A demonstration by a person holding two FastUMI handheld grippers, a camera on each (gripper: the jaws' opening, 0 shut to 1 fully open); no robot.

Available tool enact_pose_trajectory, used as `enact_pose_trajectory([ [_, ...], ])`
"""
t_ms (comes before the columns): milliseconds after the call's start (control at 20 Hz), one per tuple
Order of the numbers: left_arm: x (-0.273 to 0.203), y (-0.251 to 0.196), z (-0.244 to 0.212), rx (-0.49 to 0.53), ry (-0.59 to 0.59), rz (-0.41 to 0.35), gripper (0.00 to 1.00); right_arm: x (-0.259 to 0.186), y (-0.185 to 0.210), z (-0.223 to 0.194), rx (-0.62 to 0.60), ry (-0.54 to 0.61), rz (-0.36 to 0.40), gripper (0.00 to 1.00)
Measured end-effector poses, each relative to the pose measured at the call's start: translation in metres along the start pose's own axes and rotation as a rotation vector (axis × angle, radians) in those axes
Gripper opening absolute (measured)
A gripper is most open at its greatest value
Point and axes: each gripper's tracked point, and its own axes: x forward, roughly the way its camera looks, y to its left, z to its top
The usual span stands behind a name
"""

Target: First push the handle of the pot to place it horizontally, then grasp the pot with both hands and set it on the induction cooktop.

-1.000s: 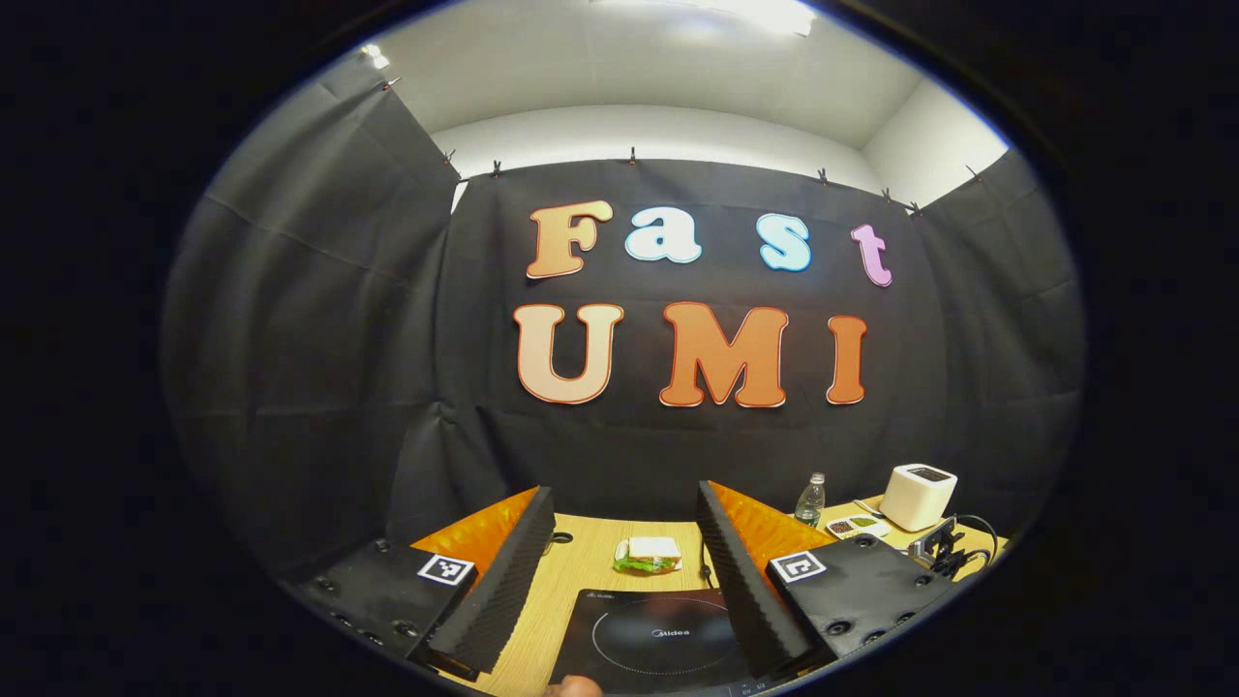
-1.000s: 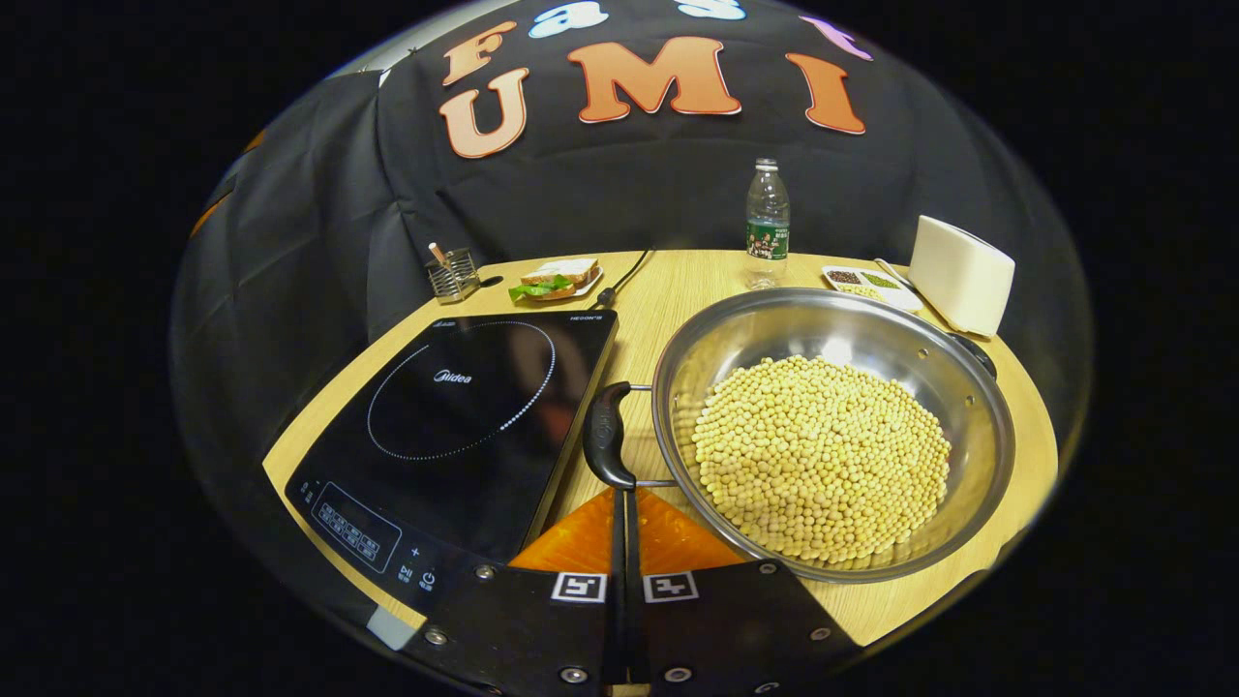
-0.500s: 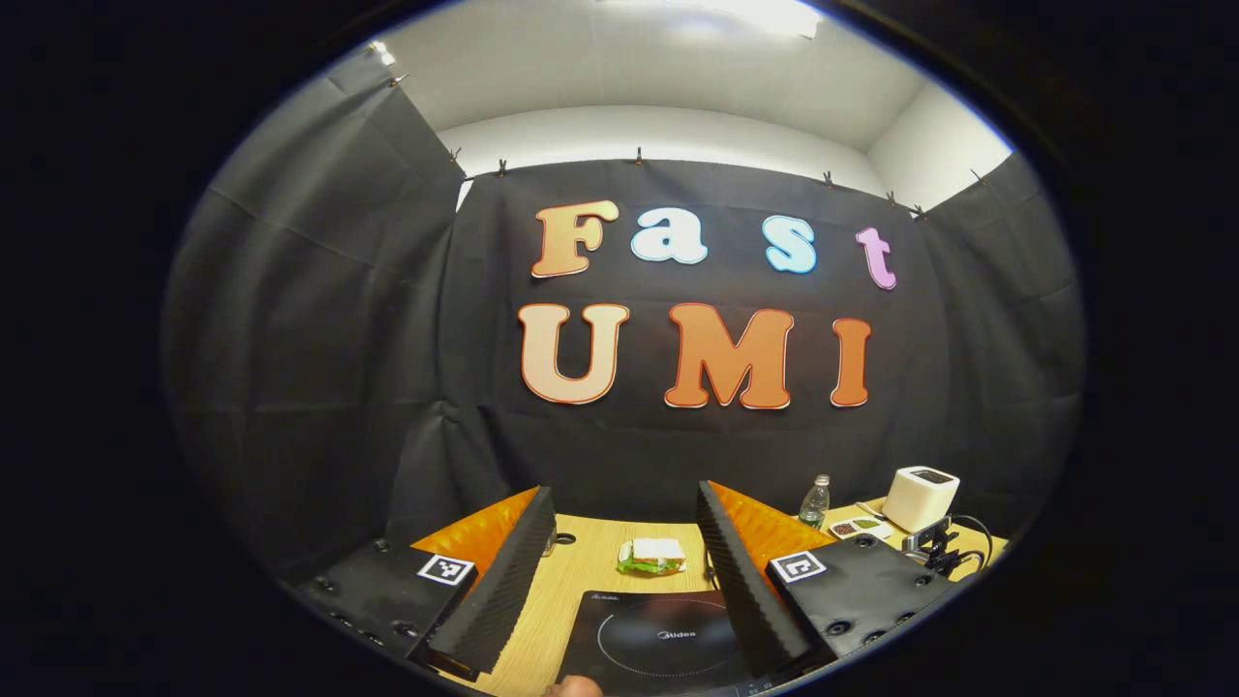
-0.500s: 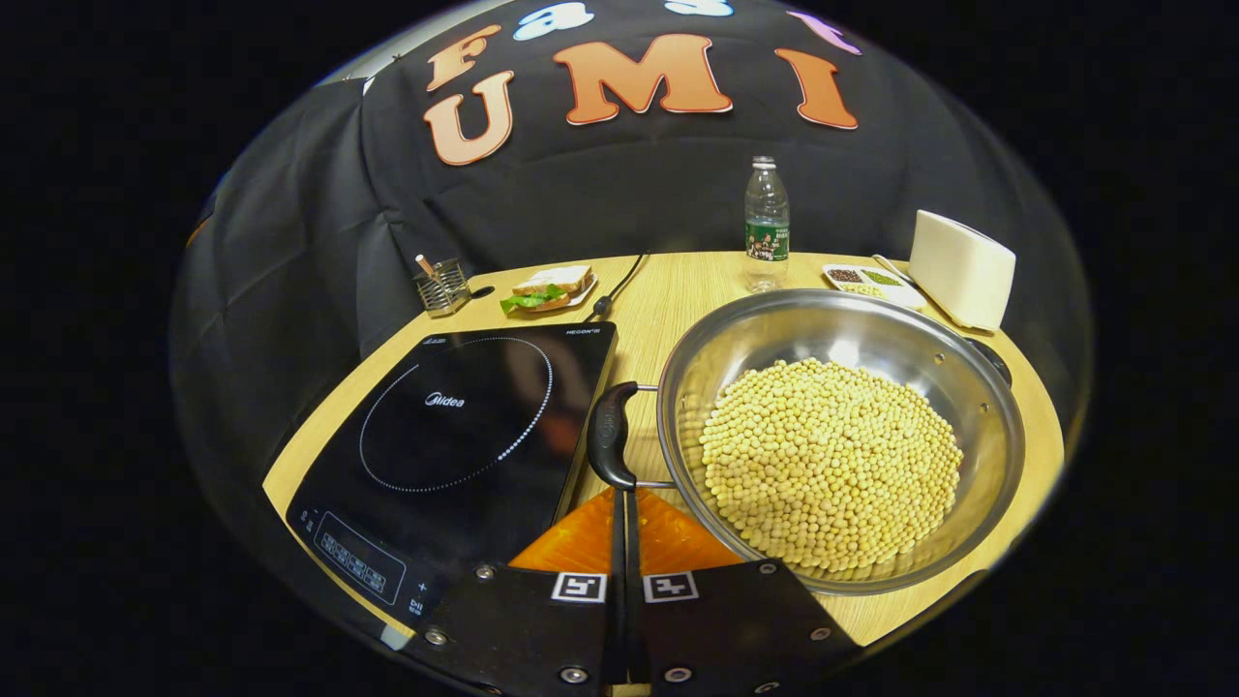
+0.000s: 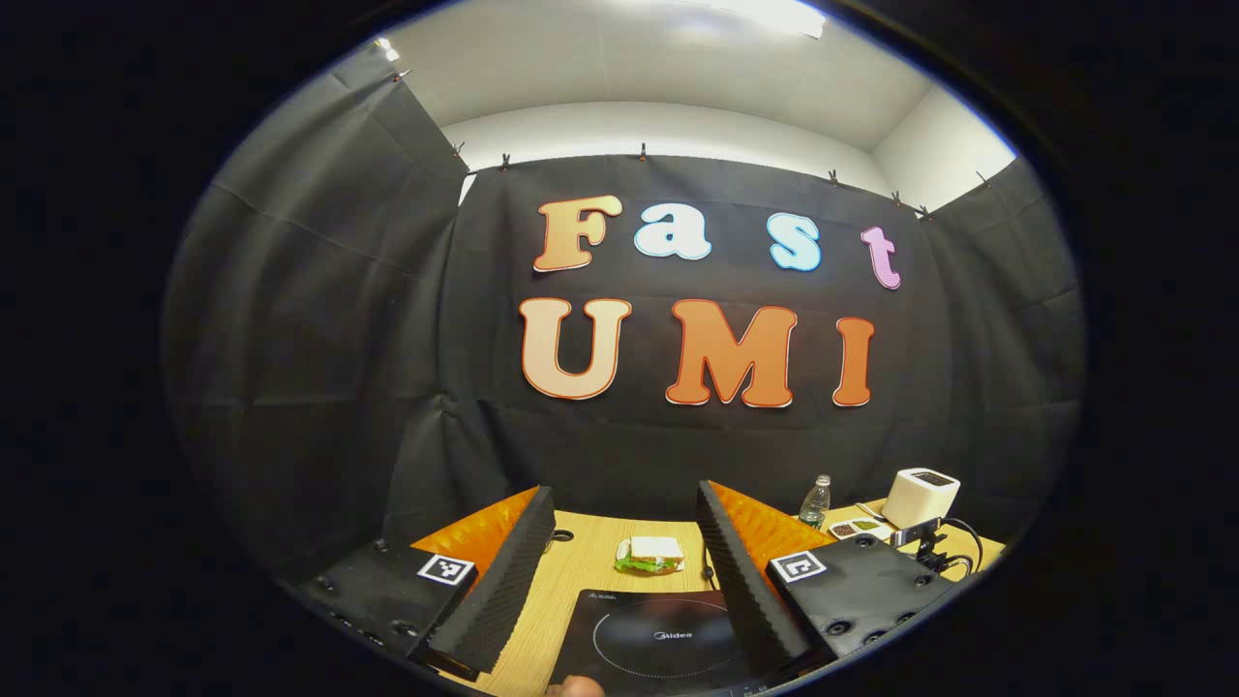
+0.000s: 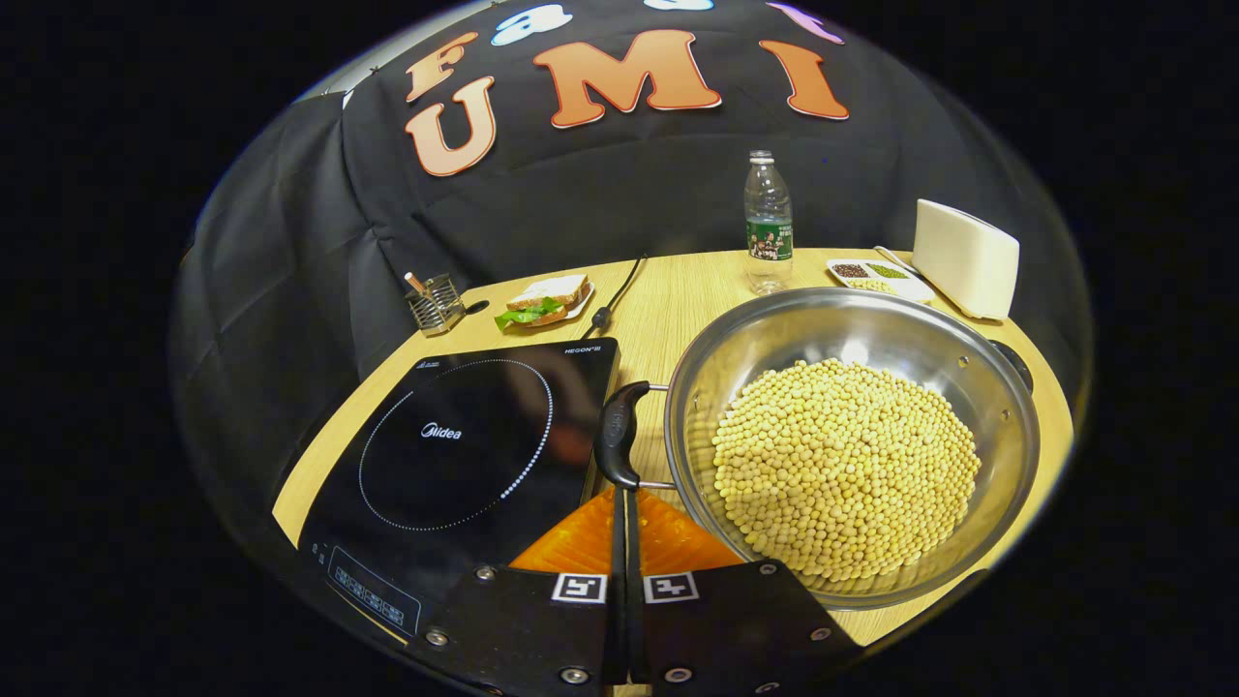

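Push stage underway: right gripper [image 6: 624, 503], fingers pressed together, tips at pot [image 6: 852, 440] handle [image 6: 617, 436] just ahead; left gripper [image 5: 619, 571] wide, empty; induction cooktop [image 6: 465, 445] bare, lift remaining.

Bean-filled pot [image 6: 1007, 455] beside cooktop [image 6: 455, 455]

Black-draped booth [image 5: 319, 339], wooden table [image 6: 678, 300]

bench [image 6: 678, 290]: wood
bottle [image 6: 768, 225]: upright, at back
sandwich [image 6: 542, 298]: near caddy [image 6: 433, 302]
toaster [image 6: 964, 258]: beside dish [image 6: 876, 278]
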Motion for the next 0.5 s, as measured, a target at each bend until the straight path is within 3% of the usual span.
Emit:
enact_pose_trajectory([
  [500,-0.009,0.006,0.004,-0.006,-0.008,0.017,0.96,0.014,0.004,0.010,0.033,-0.003,0.006,0.00],
])
